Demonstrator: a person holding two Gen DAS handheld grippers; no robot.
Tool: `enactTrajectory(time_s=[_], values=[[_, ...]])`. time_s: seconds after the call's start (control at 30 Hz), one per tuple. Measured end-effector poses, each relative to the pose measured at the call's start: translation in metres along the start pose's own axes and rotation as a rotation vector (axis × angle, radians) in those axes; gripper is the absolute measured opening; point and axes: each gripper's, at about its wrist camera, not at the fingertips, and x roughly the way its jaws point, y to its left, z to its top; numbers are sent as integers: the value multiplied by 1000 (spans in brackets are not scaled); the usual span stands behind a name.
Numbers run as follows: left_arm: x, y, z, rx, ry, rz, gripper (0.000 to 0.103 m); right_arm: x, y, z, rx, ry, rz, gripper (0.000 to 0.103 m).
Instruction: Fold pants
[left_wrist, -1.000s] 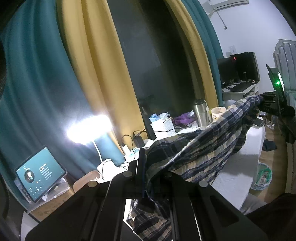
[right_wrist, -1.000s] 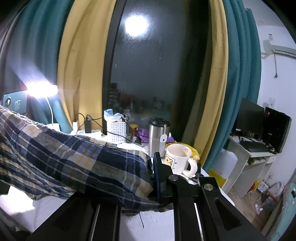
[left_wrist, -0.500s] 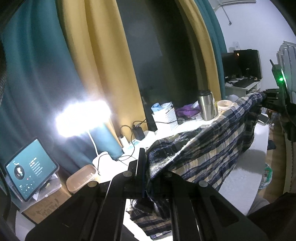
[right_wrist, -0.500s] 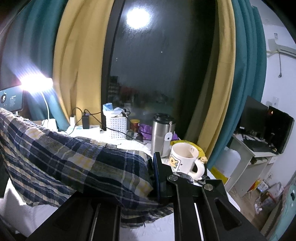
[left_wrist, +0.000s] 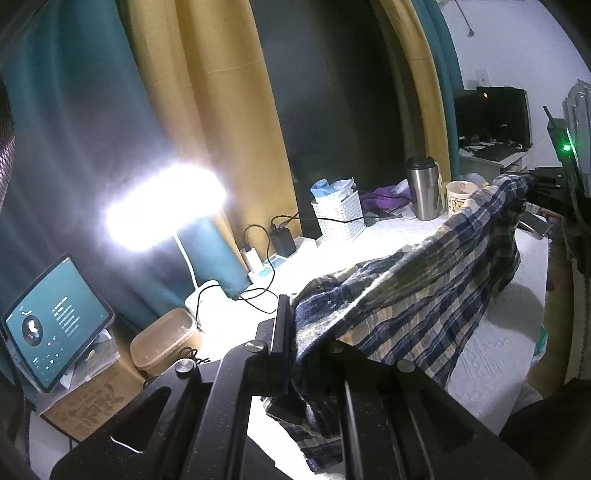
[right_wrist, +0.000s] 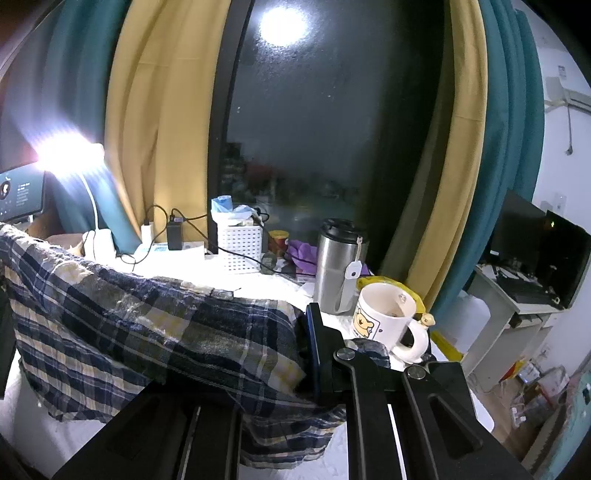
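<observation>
left view: tablet | right view: mug beside pants

Plaid pants, navy/cream/yellow check, crumpled. Stretched in the air between both grippers, one end pinched in the left gripper, the other in the right gripper. Top edge sags slightly mid-span; loose fabric hangs below each grip point, above the white surface.

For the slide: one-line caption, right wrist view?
Right gripper clamps plaid pants stretched above the white table, mug and steel tumbler behind.
</observation>
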Motion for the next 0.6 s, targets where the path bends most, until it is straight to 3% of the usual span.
enactTrajectory(time_s=[0.6], values=[[-55, -24, -12, -35, -8, 67, 3, -32, -7, -10, 13, -51, 65, 13]])
